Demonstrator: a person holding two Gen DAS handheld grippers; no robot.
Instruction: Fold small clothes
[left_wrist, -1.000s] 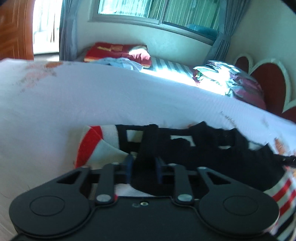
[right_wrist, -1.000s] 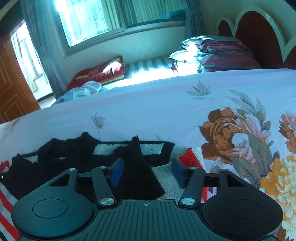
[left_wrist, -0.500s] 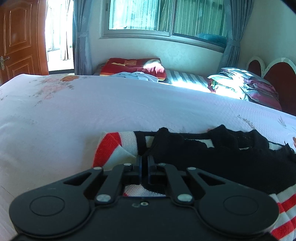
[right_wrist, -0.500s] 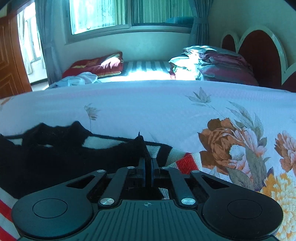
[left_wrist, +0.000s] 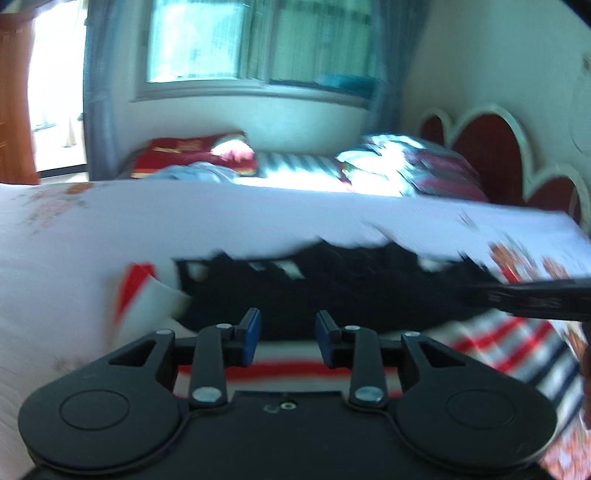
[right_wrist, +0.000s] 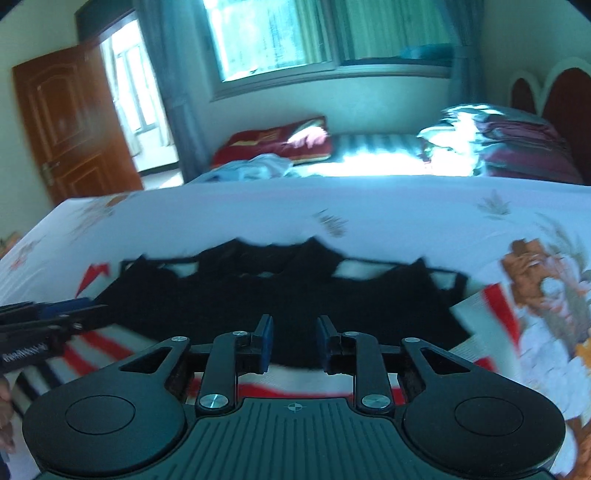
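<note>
A small knit garment, black on top with red, white and dark stripes, lies spread on the white floral bed sheet; it also shows in the right wrist view. My left gripper is open and empty just above the garment's near striped edge. My right gripper is open and empty over the near edge too. Each gripper shows side-on in the other's view: the right one and the left one. Both views are motion-blurred.
A second bed beyond holds a red pillow, loose light-blue clothes and folded bedding. A headboard stands at the right, a wooden door at the left, a window behind.
Both grippers were shut on black folds of the garment half a second ago. Both have let go, opened and pulled back, and the black part now lies flat on the stripes.
</note>
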